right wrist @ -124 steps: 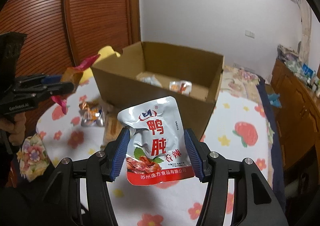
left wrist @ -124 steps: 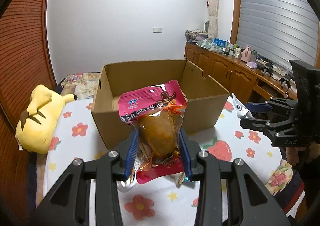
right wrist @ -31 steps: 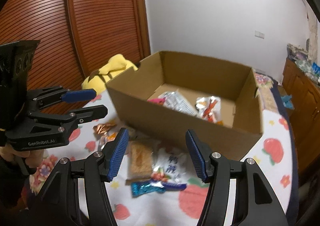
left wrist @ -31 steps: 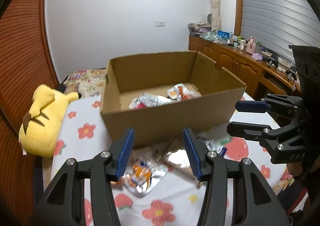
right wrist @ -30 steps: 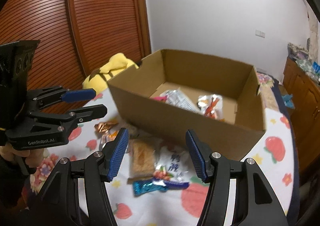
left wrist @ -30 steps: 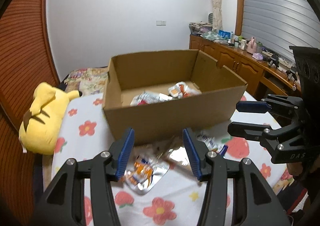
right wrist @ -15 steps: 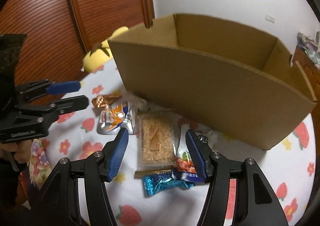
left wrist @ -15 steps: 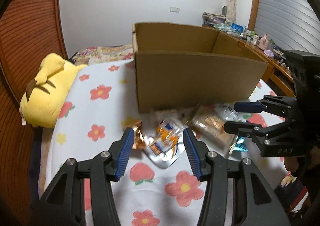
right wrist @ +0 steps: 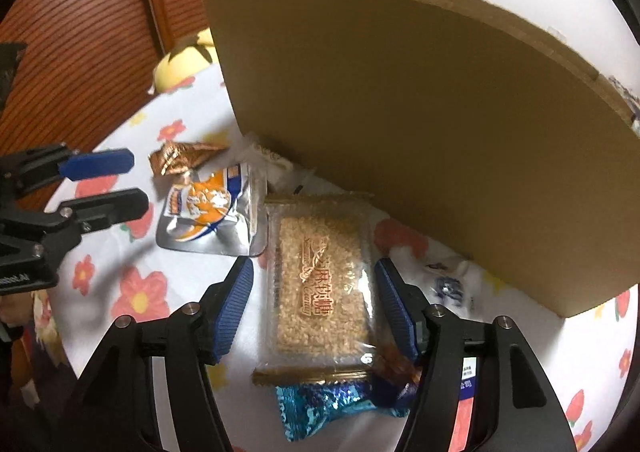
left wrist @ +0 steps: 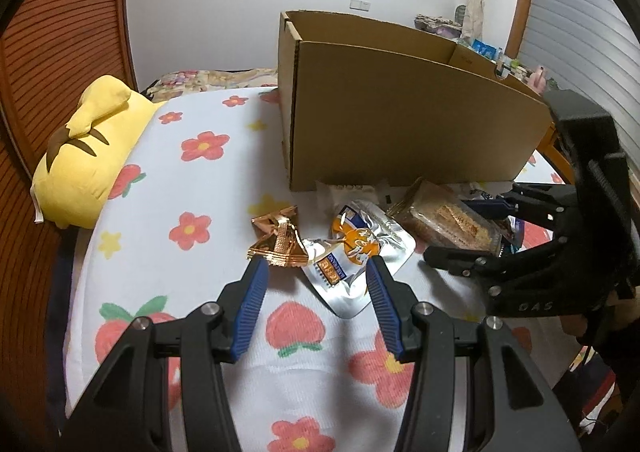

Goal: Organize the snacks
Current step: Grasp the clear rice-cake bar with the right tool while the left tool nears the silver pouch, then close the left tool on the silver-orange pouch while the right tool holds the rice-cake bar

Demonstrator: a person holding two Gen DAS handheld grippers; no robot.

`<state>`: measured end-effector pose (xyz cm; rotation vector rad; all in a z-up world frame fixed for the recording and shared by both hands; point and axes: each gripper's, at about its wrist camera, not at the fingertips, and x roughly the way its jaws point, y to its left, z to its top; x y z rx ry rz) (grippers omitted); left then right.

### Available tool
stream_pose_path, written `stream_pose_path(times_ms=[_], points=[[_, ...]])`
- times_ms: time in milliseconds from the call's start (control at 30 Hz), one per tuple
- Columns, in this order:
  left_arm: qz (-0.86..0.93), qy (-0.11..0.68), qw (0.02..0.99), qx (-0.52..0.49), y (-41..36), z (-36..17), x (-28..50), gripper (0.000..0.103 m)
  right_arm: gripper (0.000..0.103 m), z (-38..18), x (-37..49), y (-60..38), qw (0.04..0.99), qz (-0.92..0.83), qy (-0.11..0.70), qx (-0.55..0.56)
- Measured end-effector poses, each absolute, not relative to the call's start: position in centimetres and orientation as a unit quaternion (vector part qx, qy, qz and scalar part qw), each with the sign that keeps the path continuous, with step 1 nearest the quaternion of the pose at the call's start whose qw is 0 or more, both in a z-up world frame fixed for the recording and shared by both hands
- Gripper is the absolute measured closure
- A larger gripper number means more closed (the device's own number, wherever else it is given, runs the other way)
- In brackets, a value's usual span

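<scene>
An open cardboard box [left wrist: 400, 124] stands on the flowered cloth, and only its outer wall [right wrist: 400, 112] shows. Loose snacks lie in front of it. My left gripper [left wrist: 316, 272] is open, low over a silver and orange pouch [left wrist: 356, 248], beside a copper wrapper [left wrist: 280, 240]. My right gripper [right wrist: 314, 270] has its jaws opening. They straddle a clear packet of crisp golden bar [right wrist: 320, 284] without pressing on it. A blue foil candy [right wrist: 332, 400] lies under the right gripper's base. The left gripper [right wrist: 100, 188] shows at the left edge of the right wrist view.
A yellow plush toy [left wrist: 88, 148] lies at the table's left edge. A small white and blue packet [right wrist: 448, 284] sits by the box's near wall. The cloth's edge drops off on the left and the near side. A wooden cabinet stands behind the box.
Both grippers have sunk toward the snacks on the cloth, so the box's inside has gone out of sight. The right jaws stand wider. The pouches held four seconds ago are gone from both.
</scene>
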<state>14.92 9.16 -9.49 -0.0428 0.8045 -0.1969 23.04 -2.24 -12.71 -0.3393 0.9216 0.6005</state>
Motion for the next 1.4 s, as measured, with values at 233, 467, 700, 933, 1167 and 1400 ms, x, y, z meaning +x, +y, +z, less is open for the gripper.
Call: stream_pose_path(times_ms=[233, 467, 700, 933, 1167, 1400], points=[[-0.130, 0.390, 0.911, 0.009, 7.8, -9.6, 16.1, 0.059, 0.059, -12.6, 22.9, -2.2, 0.845, 0.281, 0.424, -0.164], [-0.165, 0.398, 0.901, 0.051, 6.4, -9.9, 17.8, 0.060, 0.061, -10.3, 21.6, -3.6, 0.870, 0.286, 0.380, -0.128], [-0.185, 0.415, 0.888, 0.072, 5.1, -10.2, 18.9, 0.050, 0.061, -7.0, 19.4, -5.8, 0.886, 0.296, 0.342, -0.102], [-0.195, 0.437, 0.874, 0.089, 4.1, -11.6, 19.1, 0.042, 0.061, -7.2, 18.0, -7.3, 0.890, 0.290, 0.337, -0.097], [-0.204, 0.434, 0.872, 0.096, 3.2, -11.8, 18.5, 0.032, 0.061, -8.8, 17.5, -9.9, 0.893, 0.265, 0.351, -0.092], [-0.209, 0.427, 0.874, 0.102, 2.7, -11.6, 17.4, 0.050, 0.061, -9.8, 17.4, -10.8, 0.899, 0.243, 0.353, -0.091]])
